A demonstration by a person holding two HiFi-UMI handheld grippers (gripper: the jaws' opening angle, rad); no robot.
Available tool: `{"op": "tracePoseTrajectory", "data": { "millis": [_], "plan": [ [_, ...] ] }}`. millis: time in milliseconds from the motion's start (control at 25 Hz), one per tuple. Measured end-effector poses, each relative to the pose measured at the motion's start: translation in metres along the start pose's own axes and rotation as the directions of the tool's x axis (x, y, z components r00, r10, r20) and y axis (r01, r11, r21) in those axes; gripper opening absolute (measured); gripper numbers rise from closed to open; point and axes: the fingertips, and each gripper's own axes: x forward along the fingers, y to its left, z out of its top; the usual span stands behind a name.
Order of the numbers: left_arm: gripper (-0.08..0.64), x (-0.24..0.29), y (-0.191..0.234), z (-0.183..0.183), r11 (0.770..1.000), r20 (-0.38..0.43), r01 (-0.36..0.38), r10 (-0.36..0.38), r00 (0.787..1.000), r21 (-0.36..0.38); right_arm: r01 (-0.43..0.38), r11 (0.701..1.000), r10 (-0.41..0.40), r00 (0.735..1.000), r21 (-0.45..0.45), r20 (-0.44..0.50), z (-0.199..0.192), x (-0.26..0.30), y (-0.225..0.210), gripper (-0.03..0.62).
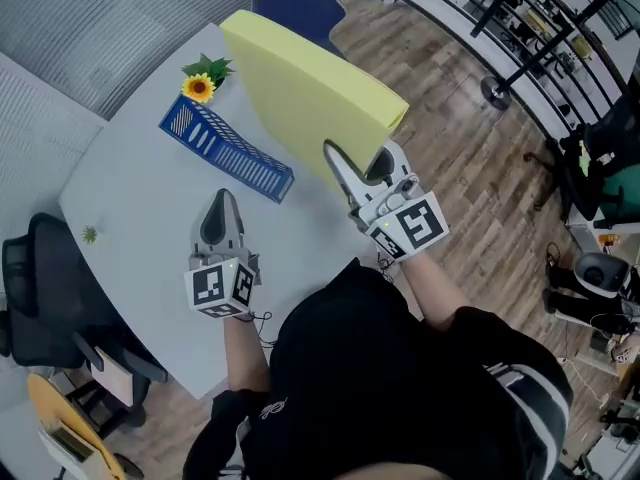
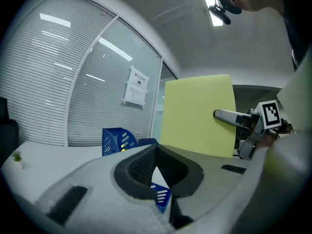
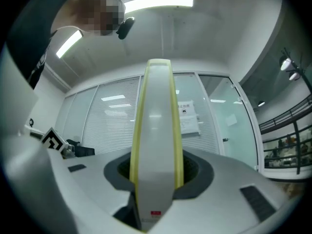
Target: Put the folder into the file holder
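Yellow folder [image 3: 156, 130] in R gripper [image 3: 157, 177]

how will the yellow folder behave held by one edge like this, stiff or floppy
Probably stiff: the yellow folder stands flat and unbent though the right gripper clamps only one edge. Likely fairly light, since one grip holds it up. Its wide spine fills the jaws, so slipping seems unlikely.

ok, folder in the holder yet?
Out: yellow folder is clamped in the right gripper, clear of the blue file holder on the table.
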Motion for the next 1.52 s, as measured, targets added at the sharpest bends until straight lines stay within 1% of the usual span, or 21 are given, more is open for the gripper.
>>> {"op": "tracePoseTrajectory", "data": {
  "millis": [200, 400, 520, 680, 880, 1080, 1280, 1400, 1520],
  "plan": [
    [0.0, -0.005, 0.015, 0.002, 0.996, -0.003, -0.086, 0.086, 0.996, 0.003, -0.107, 0.994, 0.105, 0.993, 0.026, 0.059, 0.014, 0.029, 0.006, 0.15],
    [0.0, -0.016, 0.041, -0.009, 0.983, -0.022, -0.185, 0.185, 0.983, -0.009, -0.183, 0.982, 0.178, 0.978, 0.038, 0.112, 0.02, 0.057, 0.018, 0.15],
    [0.0, -0.022, 0.051, -0.014, 0.974, -0.034, -0.227, 0.226, 0.973, -0.015, -0.219, 0.976, 0.215, 0.969, 0.019, 0.121, 0.021, 0.071, 0.025, 0.15],
    [0.0, -0.029, 0.06, -0.02, 0.964, -0.043, -0.265, 0.264, 0.963, -0.019, -0.237, 0.971, 0.238, 0.963, -0.018, 0.13, 0.025, 0.08, 0.029, 0.15],
    [0.0, -0.035, 0.071, -0.025, 0.955, -0.05, -0.294, 0.292, 0.955, -0.028, -0.237, 0.971, 0.237, 0.96, -0.02, 0.151, 0.032, 0.09, 0.025, 0.15],
    [0.0, -0.037, 0.068, -0.025, 0.958, -0.042, -0.287, 0.286, 0.957, -0.026, -0.235, 0.972, 0.237, 0.954, -0.029, 0.183, 0.046, 0.088, 0.025, 0.15],
    [0.0, -0.041, 0.061, -0.025, 0.96, -0.036, -0.281, 0.28, 0.959, -0.019, -0.258, 0.966, 0.256, 0.943, -0.018, 0.213, 0.053, 0.087, 0.036, 0.152],
    [0.0, -0.047, 0.062, -0.028, 0.957, -0.041, -0.29, 0.289, 0.956, -0.019, -0.276, 0.961, 0.273, 0.936, -0.018, 0.223, 0.053, 0.09, 0.045, 0.15],
    [0.0, -0.049, 0.071, -0.034, 0.952, -0.058, -0.307, 0.306, 0.95, 0.001, -0.29, 0.957, 0.284, 0.93, -0.008, 0.232, 0.05, 0.097, 0.056, 0.152]
  ]
}}
